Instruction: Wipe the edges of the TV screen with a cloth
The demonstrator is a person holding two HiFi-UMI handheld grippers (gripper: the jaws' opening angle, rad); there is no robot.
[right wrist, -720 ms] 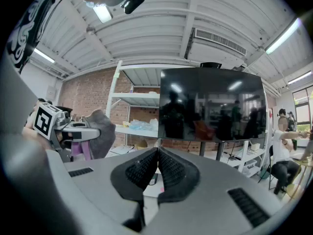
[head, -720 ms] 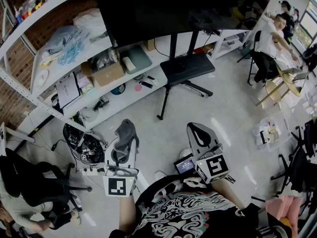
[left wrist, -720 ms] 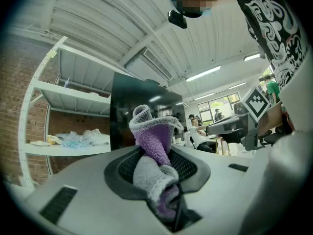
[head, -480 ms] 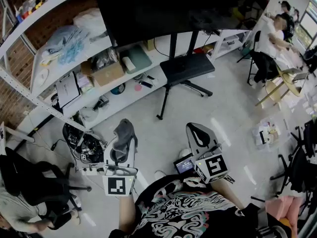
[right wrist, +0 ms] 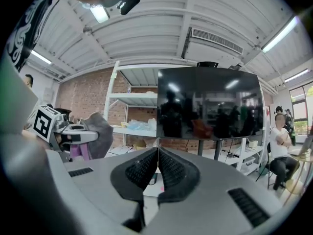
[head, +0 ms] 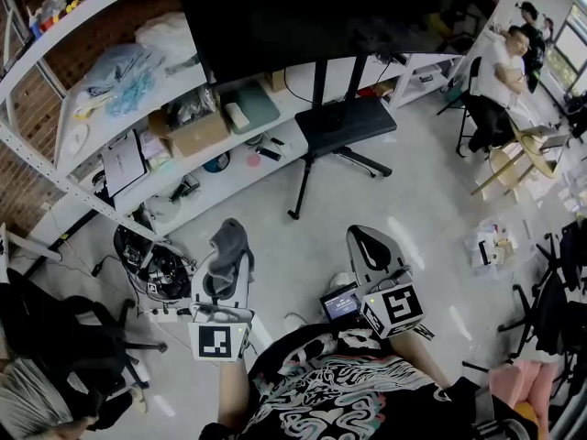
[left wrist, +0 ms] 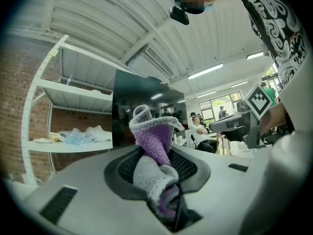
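Cloth (head: 229, 246) pinched in left tool (left wrist: 159, 165); right tool (right wrist: 157, 155) pressed together, empty. Both unmoved since earlier, well short of TV screen (head: 339, 16); wiping not begun.

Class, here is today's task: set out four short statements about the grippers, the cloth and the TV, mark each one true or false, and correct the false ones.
1. The left gripper holds a purple and grey cloth in its jaws. True.
2. The right gripper grips a second cloth. False: its jaws are shut with nothing between them.
3. The cloth is pressed against the TV screen. False: it is held apart from the screen.
4. The TV screen is dark, showing only reflections. True.
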